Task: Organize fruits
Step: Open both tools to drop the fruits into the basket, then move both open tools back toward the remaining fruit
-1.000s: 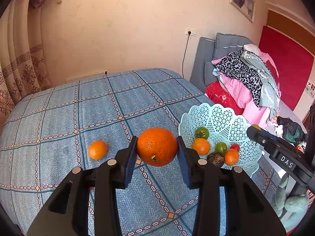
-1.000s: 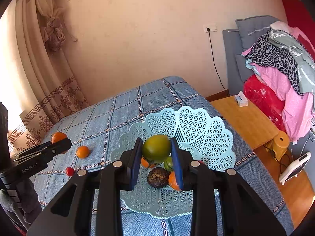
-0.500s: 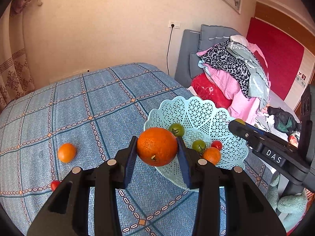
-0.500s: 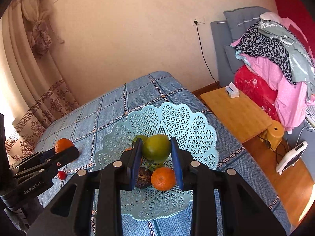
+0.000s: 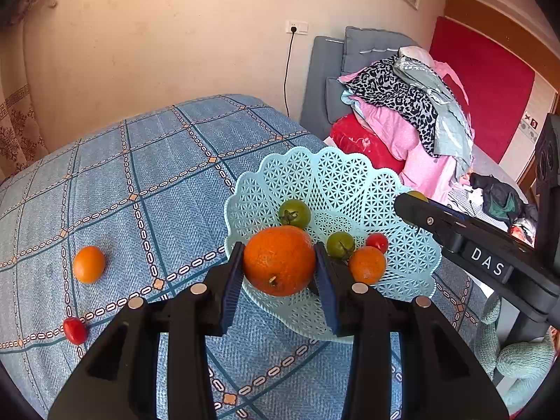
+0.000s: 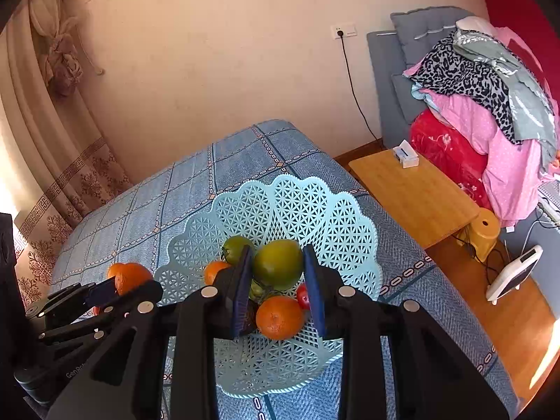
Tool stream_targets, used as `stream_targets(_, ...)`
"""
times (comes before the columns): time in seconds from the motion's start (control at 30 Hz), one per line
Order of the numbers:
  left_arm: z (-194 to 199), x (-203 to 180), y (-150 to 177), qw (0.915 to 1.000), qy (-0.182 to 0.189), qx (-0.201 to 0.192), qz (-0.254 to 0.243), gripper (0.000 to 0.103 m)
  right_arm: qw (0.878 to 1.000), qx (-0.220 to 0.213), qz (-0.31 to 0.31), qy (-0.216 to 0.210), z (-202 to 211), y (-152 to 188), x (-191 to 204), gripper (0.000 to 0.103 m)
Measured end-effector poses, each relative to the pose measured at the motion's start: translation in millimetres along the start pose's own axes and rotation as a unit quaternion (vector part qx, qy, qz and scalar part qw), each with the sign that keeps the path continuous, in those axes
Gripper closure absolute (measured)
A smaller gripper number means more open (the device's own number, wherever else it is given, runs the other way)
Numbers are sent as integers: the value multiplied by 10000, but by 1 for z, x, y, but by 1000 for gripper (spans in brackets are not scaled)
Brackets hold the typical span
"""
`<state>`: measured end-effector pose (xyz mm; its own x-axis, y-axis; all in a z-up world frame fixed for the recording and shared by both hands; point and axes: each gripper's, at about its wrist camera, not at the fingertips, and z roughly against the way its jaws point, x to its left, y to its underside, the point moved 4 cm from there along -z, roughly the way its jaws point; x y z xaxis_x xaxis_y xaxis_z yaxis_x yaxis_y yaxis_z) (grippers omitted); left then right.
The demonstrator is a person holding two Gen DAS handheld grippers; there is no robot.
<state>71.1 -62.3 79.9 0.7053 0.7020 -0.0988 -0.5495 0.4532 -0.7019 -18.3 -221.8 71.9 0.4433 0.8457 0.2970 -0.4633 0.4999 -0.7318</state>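
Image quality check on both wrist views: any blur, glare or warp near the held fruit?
Left wrist view: the orange in the left tool is sharp; fisheye bends the tablecloth grid, corners vignetted. Right wrist view: the green fruit in the right tool is sharp; sun overexposes the curtain edge and a floor patch.

White letters "DAS" mark the black right gripper (image 5: 406, 206), right of the left fingers; "GenRob", cut off, marks the black left gripper (image 6: 101, 288).

Black tongs (image 5: 279, 273), blue pads (image 5: 229, 294), silver screws
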Motion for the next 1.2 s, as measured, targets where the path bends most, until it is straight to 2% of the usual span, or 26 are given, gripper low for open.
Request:
stream_targets(0.2,-1,-3,3,10000,68,32,-35,62,10000,33,-10,60,-3,1,0,74)
stream_targets(0.27,-2,-1,3,10000,41,45,40,54,10000,25,-32,76,-3,1,0,73)
stream_targets(0.3,-1,1,2,10000,3,10,69,47,9999,23,-71,69,-2,0,-1,73)
stream_targets(0.37,3,4,1,9999,-43,-58,109,43,9999,46,-155,56,-2,1,-4,72)
stream_targets(0.43,5,7,-1,9998,-51,-83,182,36,9998,61,-201,76,-3,1,-8,65)
stream_targets(0.57,9,13,-3,9995,-106,-137,265,35,9997,16,-221,83,-1,0,-8,63)
stream_targets(0.7,12,20,-4,9991,-155,-181,351,23,9997,-40,-227,64,3,-2,-6,63)
stream_targets(0.83,17,27,-7,9985,-193,-236,444,17,9997,-57,-217,66,4,-2,-5,63)
stream_targets(1.07,26,34,-9,9978,-247,-336,506,16,9998,-28,-158,74,3,1,-1,63)
stream_targets(1.2,30,38,-10,9970,-428,-427,487,16,9999,-16,-98,46,2,1,2,63)
